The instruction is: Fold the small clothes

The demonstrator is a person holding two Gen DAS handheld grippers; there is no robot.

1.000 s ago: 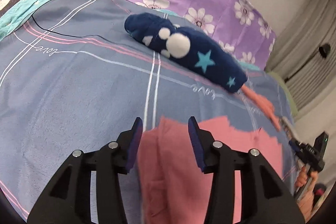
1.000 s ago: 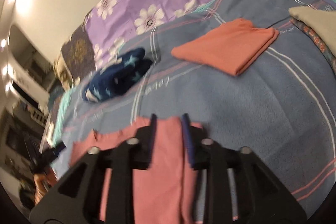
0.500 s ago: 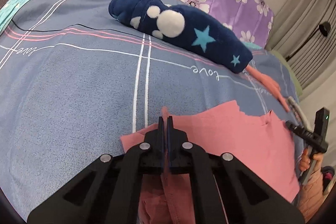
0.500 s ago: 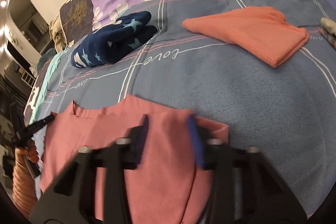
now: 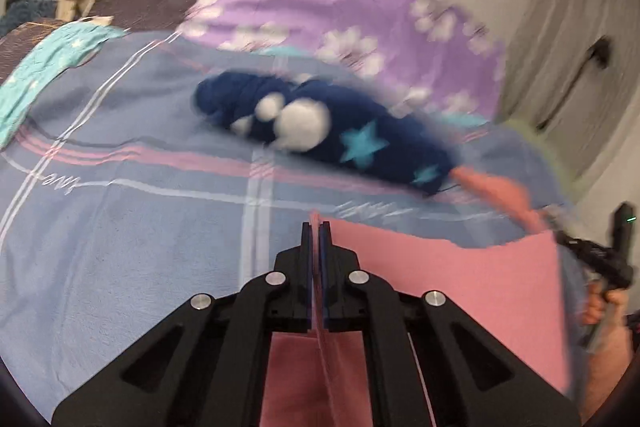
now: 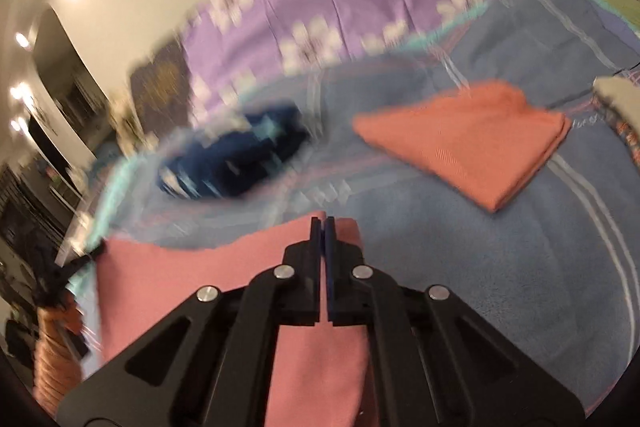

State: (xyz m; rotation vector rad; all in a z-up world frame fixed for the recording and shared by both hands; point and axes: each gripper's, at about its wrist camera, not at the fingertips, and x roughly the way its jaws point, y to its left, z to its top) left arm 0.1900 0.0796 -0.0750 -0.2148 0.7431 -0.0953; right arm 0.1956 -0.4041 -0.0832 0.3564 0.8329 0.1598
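Observation:
A pink garment (image 5: 472, 275) is held stretched between both grippers above the blue plaid bedspread (image 5: 120, 235). My left gripper (image 5: 316, 227) is shut on its left corner. My right gripper (image 6: 324, 223) is shut on its right corner, and the pink garment (image 6: 180, 279) spreads to the left in the right wrist view. The right gripper also shows at the far right of the left wrist view (image 5: 600, 259). Both views are blurred by motion.
A dark blue rolled blanket with stars (image 5: 332, 135) lies further back on the bed; it also shows in the right wrist view (image 6: 236, 159). A folded orange cloth (image 6: 476, 143) lies right of it. Purple flowered pillows (image 5: 344, 11) line the headboard side.
The right gripper closed on the pink garment's corner. Both grippers lifted the garment's edge off the bedspread and pulled it taut. The left gripper stayed shut.

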